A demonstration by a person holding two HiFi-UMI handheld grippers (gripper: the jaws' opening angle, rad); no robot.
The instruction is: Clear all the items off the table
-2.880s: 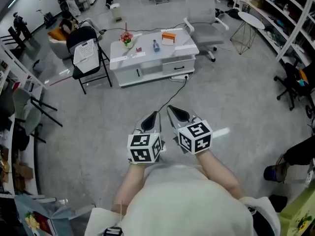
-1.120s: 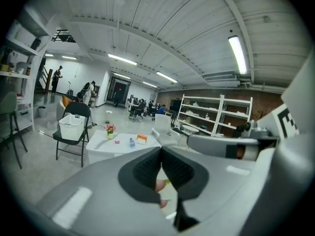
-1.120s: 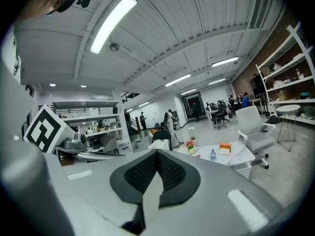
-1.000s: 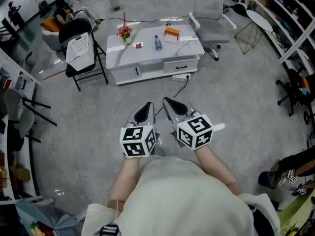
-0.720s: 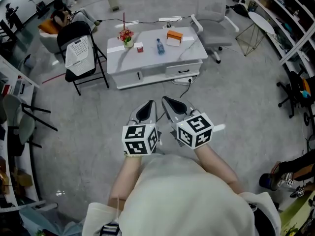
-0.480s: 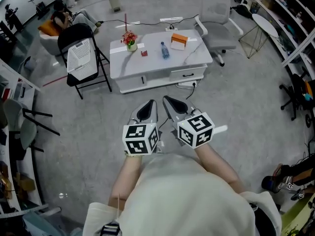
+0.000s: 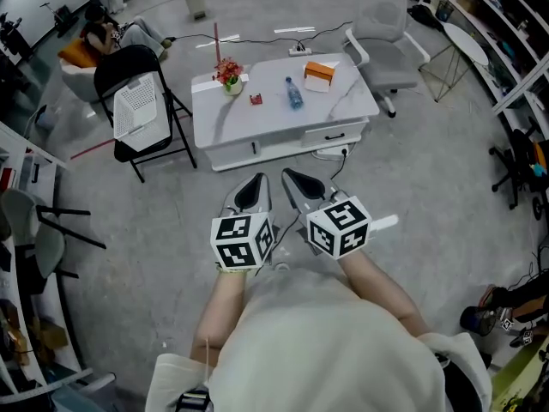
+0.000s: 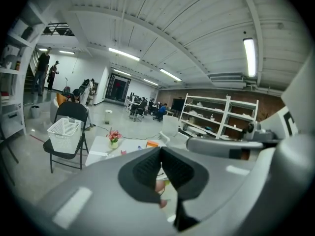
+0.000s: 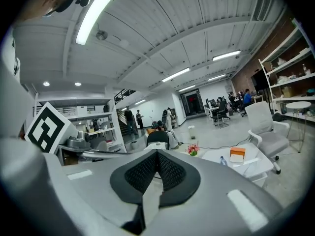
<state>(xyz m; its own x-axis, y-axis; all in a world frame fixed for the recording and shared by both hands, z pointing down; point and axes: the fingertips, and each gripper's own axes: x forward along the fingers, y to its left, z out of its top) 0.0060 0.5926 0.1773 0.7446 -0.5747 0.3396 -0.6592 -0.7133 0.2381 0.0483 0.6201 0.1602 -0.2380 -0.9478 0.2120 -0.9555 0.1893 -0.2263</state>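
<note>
A low white table point(image 7: 343, 108) stands on the floor ahead of me. On it are a pink flower pot point(image 7: 228, 74), a small red item point(image 7: 256, 99), a water bottle point(image 7: 294, 93) and an orange and white box point(image 7: 319, 75). My left gripper point(image 7: 256, 187) and right gripper point(image 7: 292, 180) hang side by side, short of the table's front, both shut with nothing in them. The left gripper view looks past its gripper point(image 8: 160, 150) to the flower pot point(image 8: 114, 138). Beyond the gripper point(image 9: 157, 154) in the right gripper view I see the box point(image 9: 237, 154) and bottle point(image 9: 224, 161).
A black folding chair carrying a white basket point(image 7: 136, 104) stands left of the table. A grey office chair point(image 7: 385, 31) and a round side table point(image 7: 461, 55) are to the right, with shelves beyond. A cable point(image 7: 330, 155) runs from under the table's front. A person point(image 7: 101, 34) sits far left.
The table has drawn closer and lower in the head view as I walk toward it. Both grippers stay shut and side by side.
</note>
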